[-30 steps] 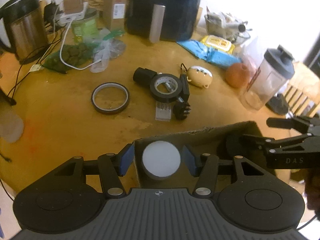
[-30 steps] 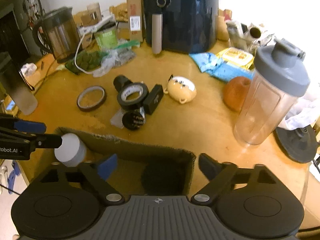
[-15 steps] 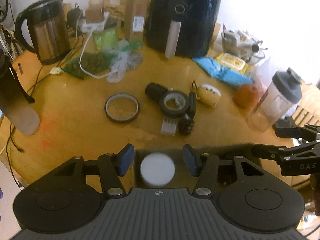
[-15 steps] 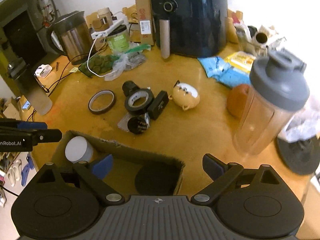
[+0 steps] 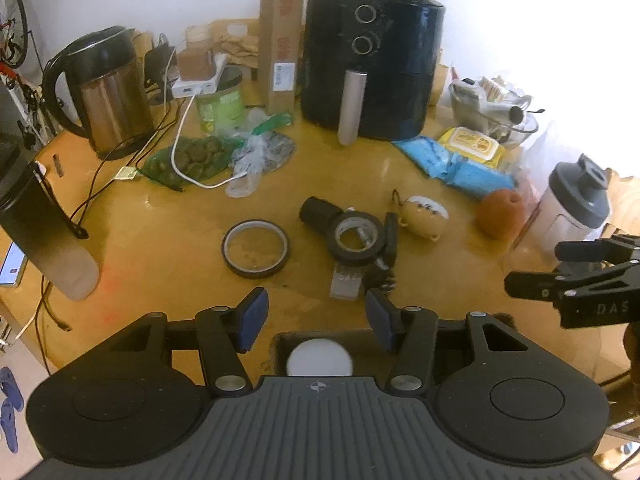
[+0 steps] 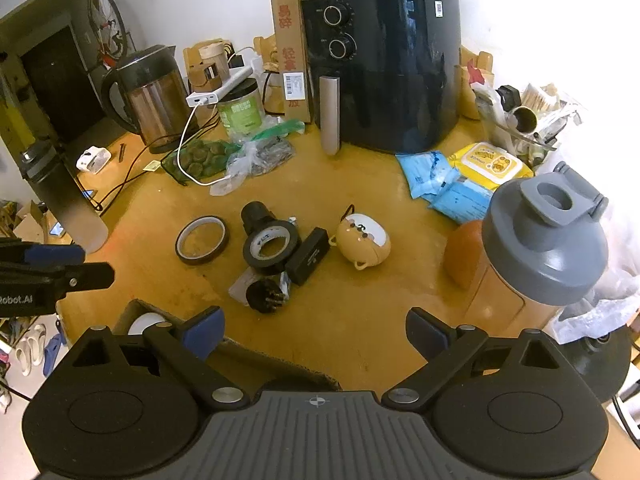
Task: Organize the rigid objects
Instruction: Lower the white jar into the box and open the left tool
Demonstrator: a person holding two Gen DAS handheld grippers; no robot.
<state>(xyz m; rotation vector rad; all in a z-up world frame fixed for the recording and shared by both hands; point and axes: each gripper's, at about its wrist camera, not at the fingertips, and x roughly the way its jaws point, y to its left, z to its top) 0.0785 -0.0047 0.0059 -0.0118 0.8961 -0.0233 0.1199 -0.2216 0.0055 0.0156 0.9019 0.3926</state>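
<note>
Tabletop (image 5: 168, 240) of glossy yellow wood fills both wrist views. The left hand-held gripper (image 5: 316, 320), blue-padded jaws spread and empty, hovers above an open brown cardboard box (image 5: 280, 344) at six o'clock; a white round lid (image 5: 319, 360) lies inside. Only the right view shows the box's torn far wall and that lid at seven o'clock. The right hand-held gripper (image 6: 314, 332) is spread wide, holding nothing. Mid-table lie a thin brown tape ring (image 5: 255, 248), then a black tape roll (image 5: 355, 237) leaning on a black cylinder (image 5: 316, 212). The right view reveals a flat black rectangular case (image 6: 308, 256) beside the roll; the left shows it edge-on. A grey-lidded clear shaker bottle (image 6: 540, 248) looms at three o'clock.
</note>
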